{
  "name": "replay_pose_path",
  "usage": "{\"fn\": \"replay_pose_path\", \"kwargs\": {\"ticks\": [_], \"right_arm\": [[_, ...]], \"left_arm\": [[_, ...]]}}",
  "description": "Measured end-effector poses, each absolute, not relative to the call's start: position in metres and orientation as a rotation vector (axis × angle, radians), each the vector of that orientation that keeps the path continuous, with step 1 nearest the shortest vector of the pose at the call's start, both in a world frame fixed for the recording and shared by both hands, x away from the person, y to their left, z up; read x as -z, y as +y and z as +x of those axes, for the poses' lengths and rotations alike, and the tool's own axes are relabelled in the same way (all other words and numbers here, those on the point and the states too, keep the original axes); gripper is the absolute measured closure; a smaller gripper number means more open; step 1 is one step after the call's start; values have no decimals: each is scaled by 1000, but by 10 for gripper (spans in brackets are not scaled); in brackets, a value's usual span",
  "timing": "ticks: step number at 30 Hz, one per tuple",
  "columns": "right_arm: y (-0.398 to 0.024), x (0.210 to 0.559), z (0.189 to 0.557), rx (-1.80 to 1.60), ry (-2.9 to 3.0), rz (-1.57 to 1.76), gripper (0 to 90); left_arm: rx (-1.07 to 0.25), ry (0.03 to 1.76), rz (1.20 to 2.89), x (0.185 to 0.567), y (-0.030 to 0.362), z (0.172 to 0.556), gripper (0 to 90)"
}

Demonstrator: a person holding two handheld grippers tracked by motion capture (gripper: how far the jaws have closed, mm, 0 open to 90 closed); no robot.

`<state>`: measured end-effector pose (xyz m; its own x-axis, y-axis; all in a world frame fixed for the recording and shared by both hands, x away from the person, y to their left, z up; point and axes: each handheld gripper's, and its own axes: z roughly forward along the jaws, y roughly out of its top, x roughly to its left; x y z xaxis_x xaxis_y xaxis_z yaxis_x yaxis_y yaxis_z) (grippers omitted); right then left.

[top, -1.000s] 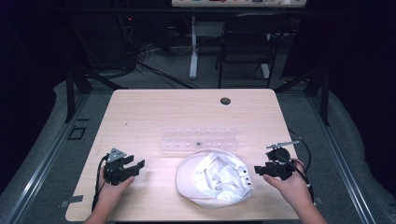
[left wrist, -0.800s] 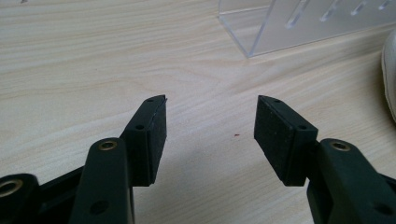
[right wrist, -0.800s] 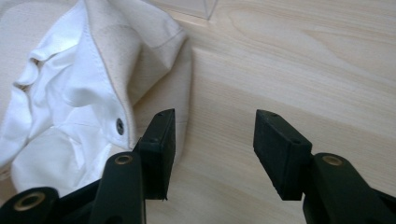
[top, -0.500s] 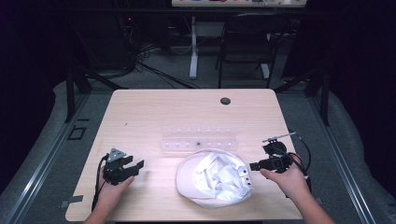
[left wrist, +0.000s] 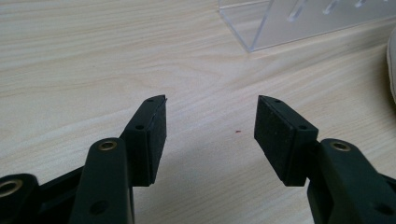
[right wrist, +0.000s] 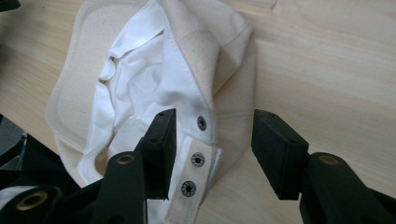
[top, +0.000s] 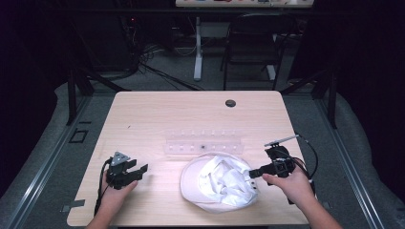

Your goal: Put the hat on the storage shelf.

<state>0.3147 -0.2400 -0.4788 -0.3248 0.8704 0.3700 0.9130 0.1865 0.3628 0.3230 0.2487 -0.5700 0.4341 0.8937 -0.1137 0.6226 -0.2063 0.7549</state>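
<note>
Overhead light is brightening the wooden table [top: 157, 119] while the surrounding room is sinking into darkness. The high view is looking soft, perhaps slightly blurred; nearby black jaws are casting faint shadows.

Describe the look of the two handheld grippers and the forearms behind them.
Both the left gripper and the right gripper are black, each with two flat rectangular pads on jaws fixed by brass-coloured rivets. The left carries a grey three-cornered plate; a black cable loops from the right. The forearms are bare, with no sleeves visible.
</note>
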Motion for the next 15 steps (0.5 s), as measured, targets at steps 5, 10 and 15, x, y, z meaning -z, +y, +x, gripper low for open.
{"fn": "replay_pose_path", "kwargs": {"ticks": [5, 10, 15], "right_arm": [[-235, 488, 314, 800, -2359, -1758, 510], [-234, 500, 316, 769, -2350, -1744, 519], [-233, 510, 318, 740, -2276, -1737, 529]], "left_arm": [[-449, 1275, 1943, 570, 248, 323, 445], [-453, 1279, 1934, 570, 248, 323, 445], [-457, 1279, 1934, 571, 248, 323, 445]]}}
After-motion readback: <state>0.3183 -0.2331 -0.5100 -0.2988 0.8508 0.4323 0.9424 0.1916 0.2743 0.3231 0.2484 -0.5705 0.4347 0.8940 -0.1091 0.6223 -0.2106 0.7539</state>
